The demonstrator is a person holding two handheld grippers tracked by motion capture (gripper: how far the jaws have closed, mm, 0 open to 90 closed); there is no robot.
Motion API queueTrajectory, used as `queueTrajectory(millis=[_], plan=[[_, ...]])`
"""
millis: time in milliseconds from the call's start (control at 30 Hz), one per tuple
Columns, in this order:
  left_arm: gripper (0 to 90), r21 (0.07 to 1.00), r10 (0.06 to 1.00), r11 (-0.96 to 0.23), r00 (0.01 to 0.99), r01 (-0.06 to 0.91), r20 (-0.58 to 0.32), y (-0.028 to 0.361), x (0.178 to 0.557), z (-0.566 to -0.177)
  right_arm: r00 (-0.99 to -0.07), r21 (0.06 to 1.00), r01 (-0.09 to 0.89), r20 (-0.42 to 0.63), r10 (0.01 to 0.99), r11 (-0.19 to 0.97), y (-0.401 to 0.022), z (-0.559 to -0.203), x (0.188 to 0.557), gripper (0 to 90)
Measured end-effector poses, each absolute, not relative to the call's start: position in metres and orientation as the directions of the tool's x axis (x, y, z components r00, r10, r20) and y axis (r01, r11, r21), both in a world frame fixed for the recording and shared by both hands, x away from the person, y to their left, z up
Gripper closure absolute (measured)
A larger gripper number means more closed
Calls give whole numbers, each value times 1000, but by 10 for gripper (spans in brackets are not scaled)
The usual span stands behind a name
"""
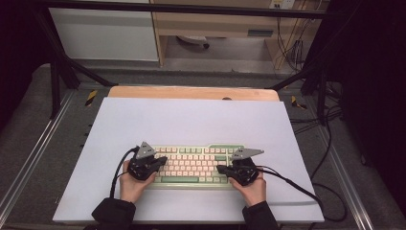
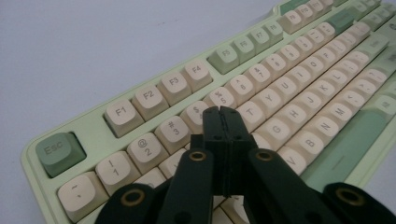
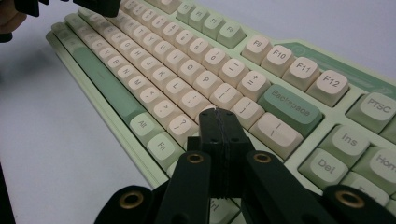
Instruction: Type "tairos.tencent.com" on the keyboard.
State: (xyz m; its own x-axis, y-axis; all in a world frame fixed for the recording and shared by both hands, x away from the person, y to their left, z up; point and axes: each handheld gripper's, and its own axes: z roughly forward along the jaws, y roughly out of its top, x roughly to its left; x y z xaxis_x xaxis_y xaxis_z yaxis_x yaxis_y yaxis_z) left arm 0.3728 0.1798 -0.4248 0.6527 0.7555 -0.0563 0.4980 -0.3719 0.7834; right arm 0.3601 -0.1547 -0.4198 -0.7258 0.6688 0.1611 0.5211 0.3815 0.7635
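Observation:
A pale green keyboard [image 1: 194, 165] with cream keys lies near the front of the white table. My left gripper [image 1: 162, 162] hovers over its left end, jaws shut with nothing between them; in the left gripper view its tips [image 2: 220, 112] sit above the keys near the number row of the keyboard [image 2: 280, 70]. My right gripper [image 1: 221, 168] is over the keyboard's right end, also shut and empty. In the right gripper view its tips [image 3: 218, 113] hang over the keys left of the green Backspace key [image 3: 289, 110]. Whether either tip touches a key I cannot tell.
The white table top [image 1: 191, 120] spreads around the keyboard, with a wooden strip [image 1: 191, 92] along its far edge. Cables [image 1: 297, 184] trail from both grippers across the front right. Black frame bars [image 1: 72, 72] stand at the back corners.

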Motion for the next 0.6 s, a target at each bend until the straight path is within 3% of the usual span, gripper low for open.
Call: queueTrajectory(millis=[600], plan=[[900, 767, 757, -391, 652, 509, -46, 179, 375, -432, -724, 762, 525, 166, 669, 379, -155, -419, 360, 900]])
